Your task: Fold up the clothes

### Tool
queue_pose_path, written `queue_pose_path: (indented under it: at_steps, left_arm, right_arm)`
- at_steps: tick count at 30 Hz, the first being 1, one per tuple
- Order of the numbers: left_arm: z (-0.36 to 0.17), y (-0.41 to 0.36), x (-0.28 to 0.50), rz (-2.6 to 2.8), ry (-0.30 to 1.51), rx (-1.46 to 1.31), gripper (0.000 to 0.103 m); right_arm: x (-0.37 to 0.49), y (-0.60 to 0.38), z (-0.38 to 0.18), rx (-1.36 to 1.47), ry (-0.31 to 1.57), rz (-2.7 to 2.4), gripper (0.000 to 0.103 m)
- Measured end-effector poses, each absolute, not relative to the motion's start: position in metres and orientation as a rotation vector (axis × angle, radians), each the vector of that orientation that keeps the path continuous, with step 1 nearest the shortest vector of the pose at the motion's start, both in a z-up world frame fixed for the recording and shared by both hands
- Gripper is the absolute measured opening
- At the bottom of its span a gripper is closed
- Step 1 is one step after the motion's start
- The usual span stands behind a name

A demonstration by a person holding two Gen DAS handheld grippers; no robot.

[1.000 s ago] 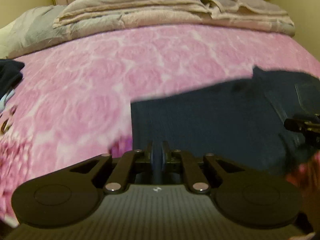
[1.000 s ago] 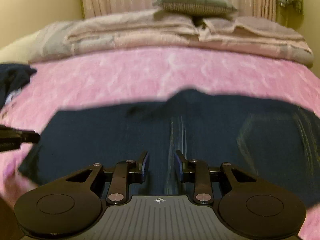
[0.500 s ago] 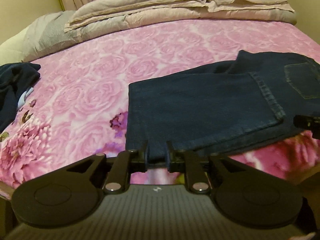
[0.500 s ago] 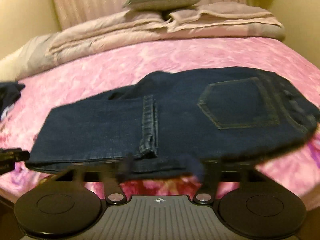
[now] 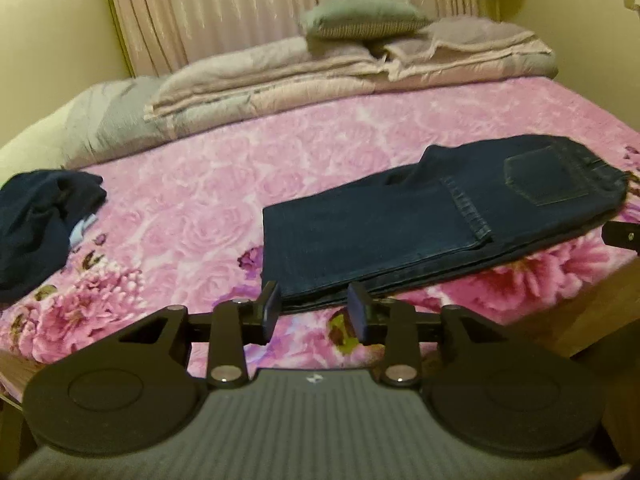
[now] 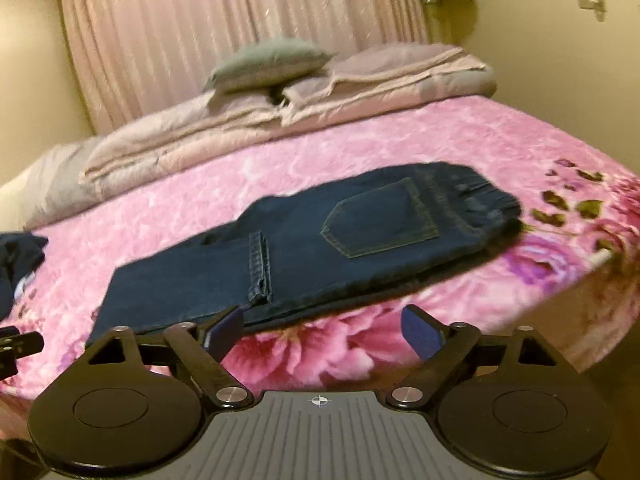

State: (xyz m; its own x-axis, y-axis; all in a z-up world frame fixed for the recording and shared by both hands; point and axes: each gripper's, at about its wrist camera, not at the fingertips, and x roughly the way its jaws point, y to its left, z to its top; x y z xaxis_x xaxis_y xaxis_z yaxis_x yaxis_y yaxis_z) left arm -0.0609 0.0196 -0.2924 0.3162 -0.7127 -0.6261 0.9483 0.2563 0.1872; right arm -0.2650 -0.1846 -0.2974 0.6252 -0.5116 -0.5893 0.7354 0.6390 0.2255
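Folded jeans [image 5: 404,232] flat mid-frame on the pink blanket [image 5: 224,184], left gripper [image 5: 314,312] and right gripper [image 6: 324,330] both apart, empty

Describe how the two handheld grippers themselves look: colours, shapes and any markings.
Both the left gripper and the right gripper are matte black, with two round discs, angled link arms on silver pivot pins, and a grey ribbed body bearing a small white mark in the centre. The finger pads are dark blue. No cables or sleeves show.

matt dark denim jeans [image 6: 360,240]; plush, prob. fleece blanket [image 6: 360,148]; matt plastic grippers.
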Motion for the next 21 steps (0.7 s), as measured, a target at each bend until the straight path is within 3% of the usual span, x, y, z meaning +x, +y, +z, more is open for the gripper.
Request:
queue_pose_path:
  at_steps: [3,5,21]
  left_arm:
    - [-0.284,0.038,-0.071,-1.206,0.435,0.579,0.036]
    - [-0.280,0.048,-0.079,-1.227,0.420,0.565,0.038]
    - [-0.267,0.064,-0.100,-1.257,0.426,0.530,0.038]
  right_arm:
    - [-0.289,-0.174,-0.289,0.475,0.468,-0.772,0.094]
    - [-0.305,-0.170,-0.284,0.466,0.437,-0.798,0.102]
    - [-0.355,-0.197,-0.298,0.634,0.362,-0.845,0.102]
